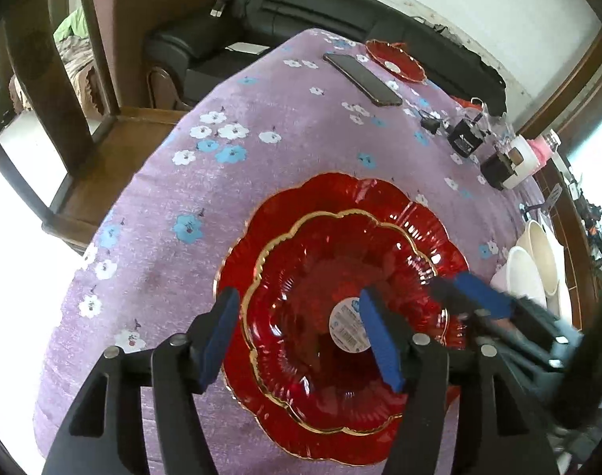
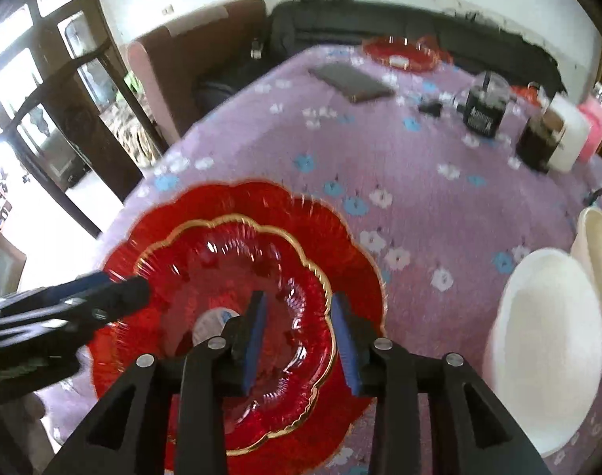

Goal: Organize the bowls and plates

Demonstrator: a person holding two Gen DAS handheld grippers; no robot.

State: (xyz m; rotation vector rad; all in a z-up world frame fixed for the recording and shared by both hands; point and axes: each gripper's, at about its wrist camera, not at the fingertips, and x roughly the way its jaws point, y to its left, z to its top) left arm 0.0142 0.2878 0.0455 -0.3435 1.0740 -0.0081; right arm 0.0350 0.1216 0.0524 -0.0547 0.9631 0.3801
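Observation:
A medium red scalloped plate [image 1: 332,277] with a gold rim sits stacked on a larger red plate [image 1: 340,194] on the purple flowered tablecloth [image 1: 221,182]. My left gripper [image 1: 297,308] is open just above the stack's near left side. My right gripper [image 2: 299,308] is open over the medium plate's [image 2: 229,261] right rim, above the large plate [image 2: 332,229]. A small red plate [image 1: 395,59] lies at the far end, also in the right wrist view [image 2: 399,53]. Two white bowls [image 2: 546,340] stand at the right.
A dark phone [image 1: 362,79] lies near the small plate. Black boxes [image 2: 483,109], a white cup [image 2: 570,134] and a pink item [image 2: 591,130] stand at the far right. A wooden chair [image 1: 87,126] is left of the table; a black sofa [image 1: 301,12] is behind.

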